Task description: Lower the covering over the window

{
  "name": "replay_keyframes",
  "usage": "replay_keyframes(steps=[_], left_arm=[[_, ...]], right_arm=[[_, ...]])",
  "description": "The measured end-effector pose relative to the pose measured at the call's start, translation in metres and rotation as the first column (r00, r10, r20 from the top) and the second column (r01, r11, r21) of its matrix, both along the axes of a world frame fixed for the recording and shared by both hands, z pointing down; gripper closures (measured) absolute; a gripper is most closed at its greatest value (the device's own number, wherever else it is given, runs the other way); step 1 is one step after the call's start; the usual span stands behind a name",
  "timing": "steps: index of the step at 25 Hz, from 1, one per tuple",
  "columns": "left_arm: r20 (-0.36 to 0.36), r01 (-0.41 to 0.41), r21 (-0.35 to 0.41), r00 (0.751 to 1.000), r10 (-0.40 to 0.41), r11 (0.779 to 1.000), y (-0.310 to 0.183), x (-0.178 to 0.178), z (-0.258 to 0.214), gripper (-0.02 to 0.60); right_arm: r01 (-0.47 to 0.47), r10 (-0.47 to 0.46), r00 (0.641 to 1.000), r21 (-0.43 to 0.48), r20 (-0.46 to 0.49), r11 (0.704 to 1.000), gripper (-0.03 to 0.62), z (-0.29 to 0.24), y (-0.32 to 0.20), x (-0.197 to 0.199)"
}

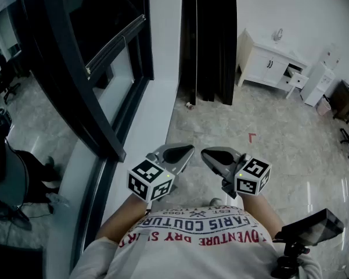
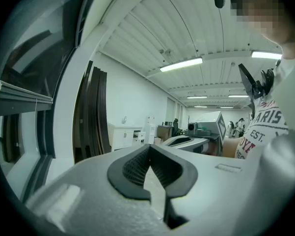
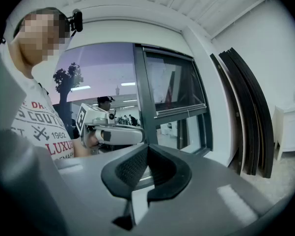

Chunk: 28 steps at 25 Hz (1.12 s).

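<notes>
The window (image 1: 75, 57) with its dark frame fills the left of the head view. The pale bottom rail of its covering (image 1: 117, 38) hangs partway down the glass, and it also shows in the right gripper view (image 3: 181, 110). My left gripper (image 1: 186, 151) and right gripper (image 1: 206, 154) are held close to my body over the floor, with their tips pointing at each other. Both are shut with nothing between the jaws. The left gripper's pads (image 2: 137, 167) meet, and so do the right gripper's pads (image 3: 132, 166). Neither gripper touches the window.
A white sill (image 1: 145, 127) runs under the window. Dark curtains (image 1: 209, 39) hang at the far end of the sill. A white cabinet (image 1: 270, 65) stands against the back wall at the right. A black device on a stand (image 1: 308, 231) is at my right hip.
</notes>
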State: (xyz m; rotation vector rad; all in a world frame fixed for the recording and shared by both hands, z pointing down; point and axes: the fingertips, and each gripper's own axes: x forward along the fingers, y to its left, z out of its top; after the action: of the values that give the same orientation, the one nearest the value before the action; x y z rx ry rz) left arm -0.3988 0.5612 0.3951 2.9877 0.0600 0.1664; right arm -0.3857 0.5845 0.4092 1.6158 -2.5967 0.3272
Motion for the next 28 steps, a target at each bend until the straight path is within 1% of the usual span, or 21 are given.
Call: replay_keyframes(steps=[4, 8, 13, 19, 23, 26, 28], left_arm=[[0.009, 0.013, 0.000, 1.000, -0.013, 1.000, -0.003, -0.001, 0.003, 0.580], [-0.006, 0.014, -0.010, 1.000, -0.014, 1.000, -0.003, -0.001, -0.001, 0.580], [0.008, 0.010, -0.008, 1.000, -0.010, 1.000, -0.003, -0.001, 0.001, 0.580], [0.007, 0.024, -0.015, 1.000, -0.024, 1.000, -0.007, 0.000, 0.002, 0.580], [0.026, 0.022, -0.043, 0.999, -0.021, 0.999, -0.019, 0.014, 0.012, 0.580], [0.041, 0.015, -0.062, 0.999, -0.012, 0.998, -0.020, 0.032, 0.019, 0.580], [0.049, 0.012, -0.059, 0.999, -0.009, 0.998, -0.021, 0.048, 0.024, 0.580]], right_arm=[[-0.005, 0.005, 1.000, 0.003, 0.003, 1.000, 0.594, 0.000, -0.001, 0.001], [-0.005, 0.005, 1.000, 0.000, 0.000, 1.000, 0.594, 0.001, -0.001, 0.002], [0.000, 0.000, 1.000, -0.004, 0.006, 1.000, 0.594, 0.001, -0.003, 0.000], [0.022, -0.022, 0.999, -0.009, 0.046, 1.000, 0.594, 0.001, -0.005, -0.001], [0.015, -0.013, 0.996, -0.022, 0.086, 1.000, 0.594, 0.007, -0.013, 0.010], [0.000, 0.004, 0.993, -0.039, 0.117, 0.999, 0.594, 0.015, -0.014, 0.031], [-0.007, 0.012, 0.992, -0.039, 0.126, 0.999, 0.593, 0.020, -0.016, 0.048]])
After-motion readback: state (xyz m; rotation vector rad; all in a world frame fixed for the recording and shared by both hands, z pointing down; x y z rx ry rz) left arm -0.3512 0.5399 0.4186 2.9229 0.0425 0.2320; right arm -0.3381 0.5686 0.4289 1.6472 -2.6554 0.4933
